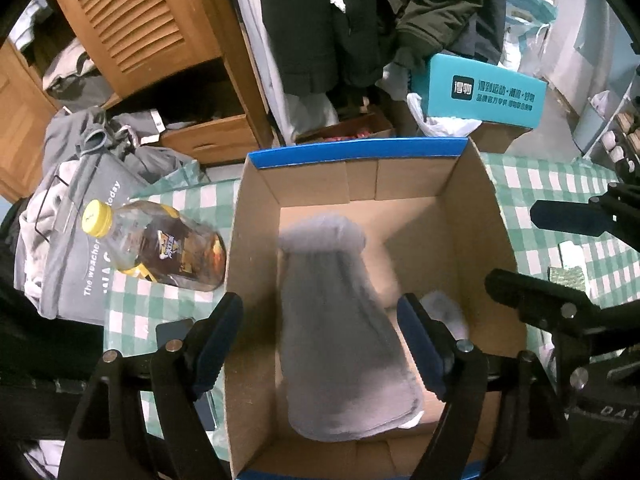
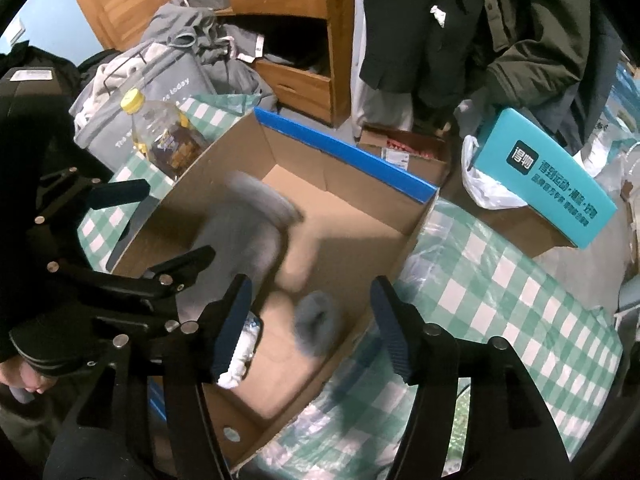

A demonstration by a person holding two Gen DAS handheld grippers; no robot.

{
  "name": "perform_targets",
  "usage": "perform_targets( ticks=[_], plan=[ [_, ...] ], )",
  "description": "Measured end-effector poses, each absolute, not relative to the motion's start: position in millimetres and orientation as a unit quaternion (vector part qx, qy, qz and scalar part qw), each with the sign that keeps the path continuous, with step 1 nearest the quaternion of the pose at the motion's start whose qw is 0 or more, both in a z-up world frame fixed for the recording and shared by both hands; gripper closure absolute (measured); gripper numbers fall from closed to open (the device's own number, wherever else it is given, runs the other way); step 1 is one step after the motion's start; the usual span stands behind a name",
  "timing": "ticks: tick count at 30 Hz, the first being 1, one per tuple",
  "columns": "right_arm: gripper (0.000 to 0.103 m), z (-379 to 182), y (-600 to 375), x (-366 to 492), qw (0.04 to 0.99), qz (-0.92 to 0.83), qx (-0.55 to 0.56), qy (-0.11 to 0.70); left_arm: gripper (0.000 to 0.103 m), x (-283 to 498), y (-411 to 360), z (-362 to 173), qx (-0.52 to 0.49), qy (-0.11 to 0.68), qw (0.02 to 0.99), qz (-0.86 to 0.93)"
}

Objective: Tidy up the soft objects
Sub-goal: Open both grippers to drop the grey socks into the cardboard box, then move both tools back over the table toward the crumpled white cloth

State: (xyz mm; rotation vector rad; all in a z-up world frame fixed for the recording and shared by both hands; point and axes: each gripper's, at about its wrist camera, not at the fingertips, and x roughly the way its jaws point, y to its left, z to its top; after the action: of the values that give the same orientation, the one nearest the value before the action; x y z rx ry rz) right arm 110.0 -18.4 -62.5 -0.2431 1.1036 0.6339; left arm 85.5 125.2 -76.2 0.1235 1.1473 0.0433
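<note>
A grey sock (image 1: pixel 340 332) lies blurred inside an open cardboard box (image 1: pixel 256 248) with a blue rim, on a green checked tablecloth. My left gripper (image 1: pixel 320 344) is open right above the box, fingers apart on either side of the sock and clear of it. A small white sock (image 1: pixel 448 312) lies by its right finger. In the right wrist view the grey sock (image 2: pixel 240 232) and a blurred blue-grey rolled sock (image 2: pixel 316 324) are in the box (image 2: pixel 360 160). My right gripper (image 2: pixel 312 328) is open over the box's near corner, holding nothing. The left gripper (image 2: pixel 140 248) shows at left.
A bottle with a yellow cap (image 1: pixel 160 244) lies left of the box. A grey bag and clothes (image 1: pixel 80 208) are piled at the left. A teal carton (image 1: pixel 480 92) sits behind the table. A wooden cabinet (image 1: pixel 132 20) and hanging dark jackets (image 1: pixel 360 20) stand behind.
</note>
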Motion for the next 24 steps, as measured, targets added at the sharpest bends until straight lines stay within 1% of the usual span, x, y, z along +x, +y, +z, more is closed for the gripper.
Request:
perform_targets(
  ticks=[19,24],
  plan=[
    [0.04,-51.9,-42.0,104.0,0.81,0.276,-0.108,0.506,0.022,79.7,109.1,-65.6,0.09,0.53,0.843,0.02],
    [0.037,-51.1,-54.9,102.5,0.813,0.266,-0.105,0.507,0.022,78.3,100.6,-62.8,0.094,0.527,0.845,0.013]
  ],
)
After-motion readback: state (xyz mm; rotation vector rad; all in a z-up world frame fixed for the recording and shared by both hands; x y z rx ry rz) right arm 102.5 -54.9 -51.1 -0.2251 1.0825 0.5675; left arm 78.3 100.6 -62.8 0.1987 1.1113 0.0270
